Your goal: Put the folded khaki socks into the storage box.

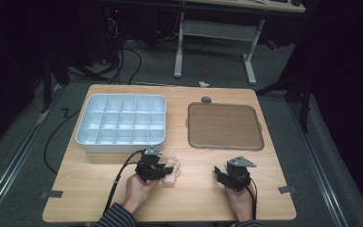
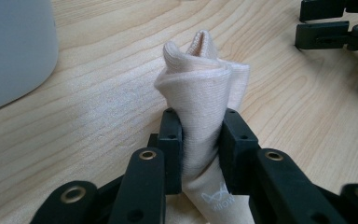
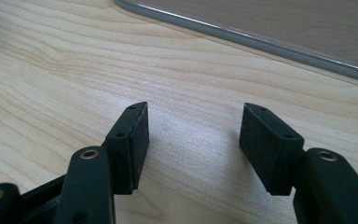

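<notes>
A cream knitted sock (image 2: 205, 88), bunched up, lies on the wooden table (image 1: 194, 189) just below the white organiser; in the high view the sock (image 1: 172, 170) is a pale lump. My left gripper (image 2: 200, 140) is shut on the sock, its black pads pinching the fabric, which bulges above them. That left gripper (image 1: 163, 169) sits near the table's front, held by the left hand. My right gripper (image 3: 193, 140) stands open over bare wood with nothing between its pads. In the high view the right gripper (image 1: 220, 174) rests at the front right.
A white compartment organiser (image 1: 123, 124) stands at the back left, its corner (image 2: 14, 51) close to the sock. A brown tray (image 1: 224, 126) lies at the back right, its rim (image 3: 242, 37) just beyond the right gripper. Cables trail off the front edge.
</notes>
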`<state>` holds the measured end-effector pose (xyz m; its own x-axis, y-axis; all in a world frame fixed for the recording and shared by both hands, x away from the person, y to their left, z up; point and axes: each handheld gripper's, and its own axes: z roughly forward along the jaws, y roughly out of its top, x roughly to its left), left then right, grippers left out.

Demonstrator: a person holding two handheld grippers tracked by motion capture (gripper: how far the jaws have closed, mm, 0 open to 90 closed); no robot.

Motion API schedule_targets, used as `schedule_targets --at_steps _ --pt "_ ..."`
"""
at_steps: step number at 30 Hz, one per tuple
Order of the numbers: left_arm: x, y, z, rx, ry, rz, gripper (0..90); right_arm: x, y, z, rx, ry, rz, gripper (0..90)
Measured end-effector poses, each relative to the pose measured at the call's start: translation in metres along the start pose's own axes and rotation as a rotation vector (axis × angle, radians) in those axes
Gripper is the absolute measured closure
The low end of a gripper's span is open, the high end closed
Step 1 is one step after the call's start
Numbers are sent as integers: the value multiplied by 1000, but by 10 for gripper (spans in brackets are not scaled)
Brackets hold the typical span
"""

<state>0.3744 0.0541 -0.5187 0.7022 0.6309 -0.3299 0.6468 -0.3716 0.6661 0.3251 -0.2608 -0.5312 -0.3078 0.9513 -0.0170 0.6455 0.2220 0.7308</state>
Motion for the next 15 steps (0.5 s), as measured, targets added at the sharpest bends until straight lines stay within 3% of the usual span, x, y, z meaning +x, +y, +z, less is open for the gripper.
schedule_targets --at_steps 10,15 --pt "-3 4 -6 2 -22 20 741 0 0 0 0 1 -2 423" --pt "-9 3 -10 9 -11 55 742 0 0 0 2 2 -2 419"
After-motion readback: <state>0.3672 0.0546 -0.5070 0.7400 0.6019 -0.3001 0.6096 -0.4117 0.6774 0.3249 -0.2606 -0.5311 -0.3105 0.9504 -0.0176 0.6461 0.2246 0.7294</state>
